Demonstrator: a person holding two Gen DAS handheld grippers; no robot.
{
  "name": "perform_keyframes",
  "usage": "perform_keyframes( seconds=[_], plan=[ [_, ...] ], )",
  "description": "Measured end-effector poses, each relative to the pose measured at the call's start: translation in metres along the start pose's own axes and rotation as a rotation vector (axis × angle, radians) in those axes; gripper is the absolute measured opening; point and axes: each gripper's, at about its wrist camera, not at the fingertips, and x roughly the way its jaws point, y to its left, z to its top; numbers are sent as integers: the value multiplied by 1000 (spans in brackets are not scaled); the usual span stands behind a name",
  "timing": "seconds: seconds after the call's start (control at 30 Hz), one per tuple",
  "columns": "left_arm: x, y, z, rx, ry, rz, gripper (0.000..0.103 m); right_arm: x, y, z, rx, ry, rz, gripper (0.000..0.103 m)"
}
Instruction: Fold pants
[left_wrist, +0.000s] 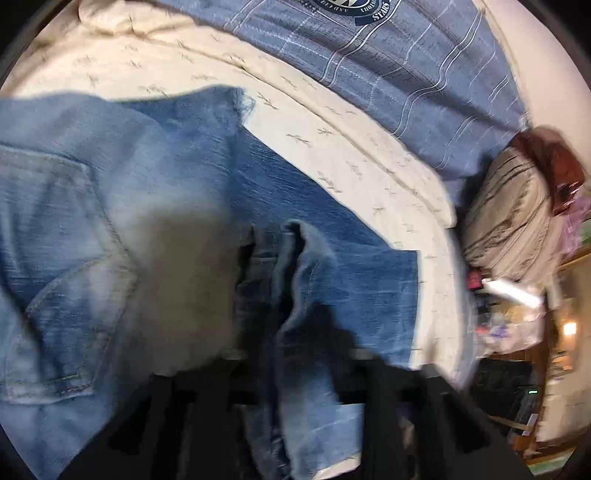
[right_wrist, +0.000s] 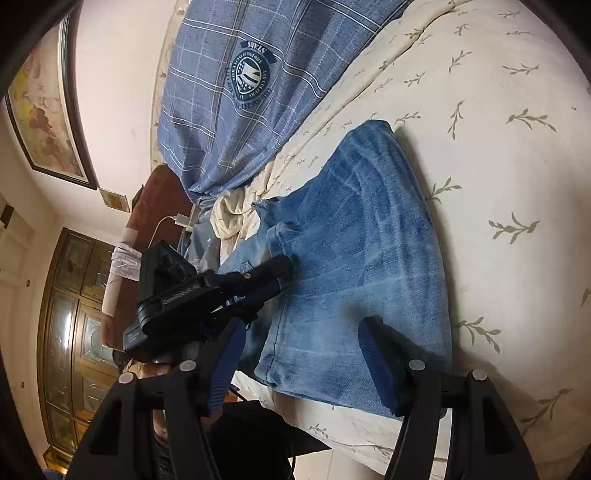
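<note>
Faded blue denim pants (right_wrist: 354, 266) on cream leaf-print bed cover (right_wrist: 498, 166); framed map (right_wrist: 44, 110) on wall. Left gripper (right_wrist: 273, 271) jaws clamp pants fold, fingertips hidden; right gripper (right_wrist: 299, 354) jaws apart.

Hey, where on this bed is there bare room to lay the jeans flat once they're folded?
The widest bare patch is the cream leaf-print quilt on the side of the jeans away from the left gripper. A narrower strip runs between the jeans and the blue plaid cover. It is crowded near the rumpled cream cloth.
</note>
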Motion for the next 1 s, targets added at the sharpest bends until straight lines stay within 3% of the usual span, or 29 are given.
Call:
perform_keyframes(
  seconds=[0.13, 0.2, 0.27, 0.33, 0.4, 0.43, 0.67, 0.8, 1.0],
  plan=[
    [-15, -7, -8, 29, -55, 52, 6, 2, 1, 0, -17, 6, -13, 67],
    [-3, 4, -11, 1, -10, 108, 4, 3, 1, 1, -15, 7, -21, 67],
    [-5, 14, -11, -40, -12, 69, 2, 4, 1, 1, -14, 8, -23, 67],
    [-11, 15, -11, -62, 9, 25, 15, 4, 2, 1, -18, 6, -23, 67],
    [-14, 13, -12, -28, 17, 27, 55, 3, 1, 1, -14, 7, -17, 67],
    [-15, 12, -15, -18, 14, -5, 58, 3, 1, 2, -10, 6, -16, 67],
    [-11, 11, -23, -38, 19, -42, 59, 3, 2, 1, -20, 8, -16, 67],
    [-19, 30, -27, -119, 20, -154, 59, 3, 2, 1, -19, 7, -17, 67],
    [-22, 36, -27, -133, 6, -293, 60, 5, 5, 1, -34, 11, -27, 67]
  ],
)
